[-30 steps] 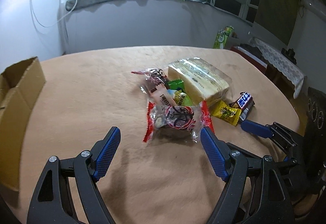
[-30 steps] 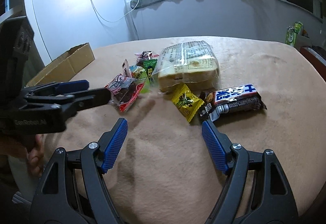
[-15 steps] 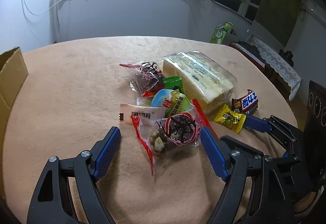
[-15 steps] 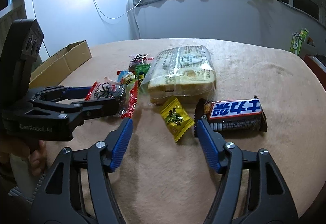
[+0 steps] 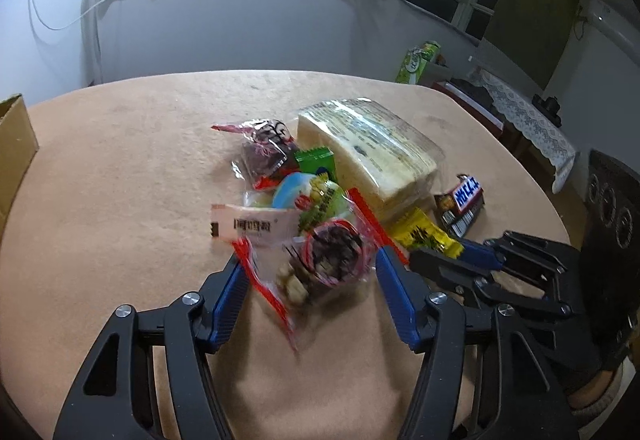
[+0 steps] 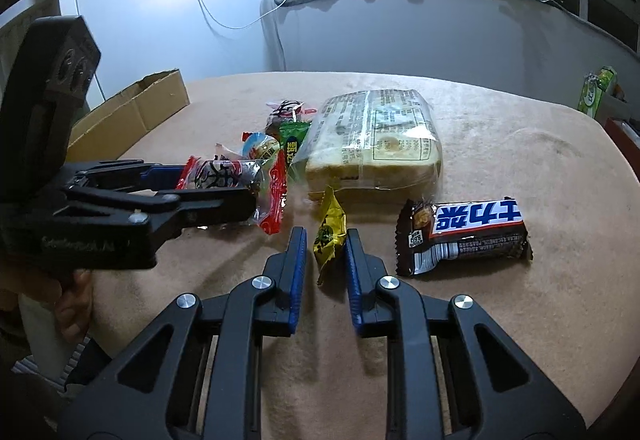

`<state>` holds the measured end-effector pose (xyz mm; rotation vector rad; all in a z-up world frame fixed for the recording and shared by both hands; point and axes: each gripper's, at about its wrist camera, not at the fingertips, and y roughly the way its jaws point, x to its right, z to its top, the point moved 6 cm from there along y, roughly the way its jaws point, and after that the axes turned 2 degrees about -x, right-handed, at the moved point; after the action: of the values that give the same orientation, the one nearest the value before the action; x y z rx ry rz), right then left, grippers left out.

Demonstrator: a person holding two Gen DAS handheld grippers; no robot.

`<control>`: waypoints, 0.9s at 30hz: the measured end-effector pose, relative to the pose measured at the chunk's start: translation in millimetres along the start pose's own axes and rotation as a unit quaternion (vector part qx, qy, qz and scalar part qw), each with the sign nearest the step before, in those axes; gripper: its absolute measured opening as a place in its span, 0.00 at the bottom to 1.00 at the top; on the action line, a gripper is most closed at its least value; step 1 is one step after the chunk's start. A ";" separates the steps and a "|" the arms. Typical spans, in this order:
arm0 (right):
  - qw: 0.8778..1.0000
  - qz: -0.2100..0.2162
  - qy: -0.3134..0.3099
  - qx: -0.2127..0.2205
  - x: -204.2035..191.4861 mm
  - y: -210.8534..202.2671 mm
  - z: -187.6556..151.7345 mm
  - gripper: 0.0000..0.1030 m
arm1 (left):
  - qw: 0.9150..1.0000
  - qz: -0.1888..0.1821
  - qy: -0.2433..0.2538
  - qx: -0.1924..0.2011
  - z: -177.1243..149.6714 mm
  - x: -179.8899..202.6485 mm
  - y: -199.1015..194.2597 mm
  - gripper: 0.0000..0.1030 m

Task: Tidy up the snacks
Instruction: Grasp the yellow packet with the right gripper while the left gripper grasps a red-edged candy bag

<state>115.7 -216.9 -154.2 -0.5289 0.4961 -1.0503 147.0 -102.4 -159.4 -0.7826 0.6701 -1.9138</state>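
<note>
My left gripper has closed in around a clear red-edged snack packet, which bunches between the pads; it also shows in the right wrist view. My right gripper is shut on a small yellow packet, squeezed upright between its blue pads; that packet also shows in the left wrist view. A bread loaf bag, a dark chocolate bar and several small packets lie on the tan table.
An open cardboard box stands at the table's left edge, also in the left wrist view. A green carton and a lace-covered side table stand beyond the table on the right. A wall and a plant stand behind.
Both grippers moved forward and closed. The left one closed on the red-edged packet and crumpled it. The right one closed on the yellow packet and stood it on edge.
</note>
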 end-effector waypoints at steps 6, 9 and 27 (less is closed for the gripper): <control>1.000 -0.005 0.005 0.006 1.4 -4.2 -1.2 0.13 | 1.000 -0.020 -0.005 0.007 -1.6 0.4 -2.4 0.44; 1.000 -0.007 0.015 0.016 2.3 -9.6 -1.7 0.12 | 1.000 -0.015 -0.006 0.015 -5.3 0.0 -9.0 0.42; 0.997 -0.021 0.007 0.068 -24.7 -63.2 14.8 0.12 | 0.995 0.018 -0.024 0.094 -9.5 -14.5 -82.9 0.41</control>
<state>72.1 -217.3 -100.1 -0.4131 0.4248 -1.1207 99.4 -53.5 -109.2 -0.6904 0.4644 -1.8889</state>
